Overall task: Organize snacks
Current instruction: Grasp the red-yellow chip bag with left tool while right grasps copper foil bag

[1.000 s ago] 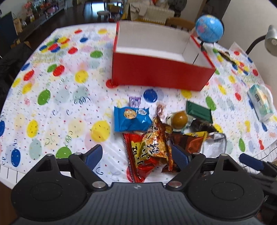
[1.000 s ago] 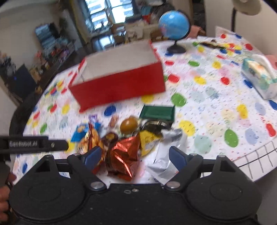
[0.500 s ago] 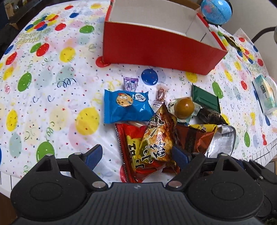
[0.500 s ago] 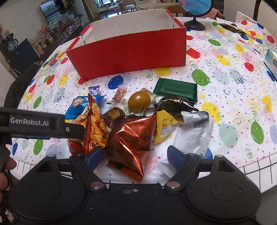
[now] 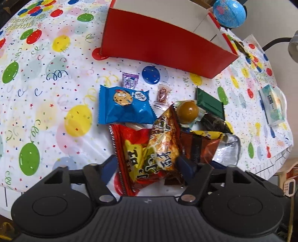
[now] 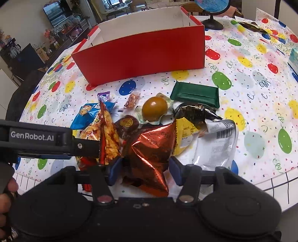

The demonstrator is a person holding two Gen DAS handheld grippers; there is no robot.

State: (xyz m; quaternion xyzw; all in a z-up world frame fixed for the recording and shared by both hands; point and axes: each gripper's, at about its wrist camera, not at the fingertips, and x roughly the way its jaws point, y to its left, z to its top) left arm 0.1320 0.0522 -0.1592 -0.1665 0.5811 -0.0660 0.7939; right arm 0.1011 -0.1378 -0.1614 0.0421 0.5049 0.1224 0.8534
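Snacks: lying in a loose heap on the desk [image 5: 46, 115], in front of the red box [image 5: 163, 50], whose open top is showing a white inside.
Left tongs [image 5: 147, 164]: closing around the red-and-yellow bag [image 5: 130, 154] and the orange bag [image 5: 163, 143] overlapping it; both are sitting between the blue pads, but firm contact is not clear.
Right tongs [image 6: 143, 170]: closing on the copper foil bag [image 6: 150, 154], which is filling the gap between the pads; whether they are pressing it cannot be told.
Blue cookie packet [image 5: 124, 106]: lying flat at the heap's far left, with a small purple sachet [image 5: 130, 80] just beyond it.
Green wrapper [image 6: 194, 94]: lying flat on the heap's box side, apart from the box.
Round brown snack [image 6: 154, 108]: sitting in a pale wrapper mid-heap.
Silver pouch [image 6: 216, 147]: lying just right of the copper bag.
Globe [image 5: 230, 12]: standing behind the box.
Tissue pack [image 5: 272, 104]: resting well to the right.
Person's hand [image 6: 6, 197]: gripping the left handle at the right view's edge.
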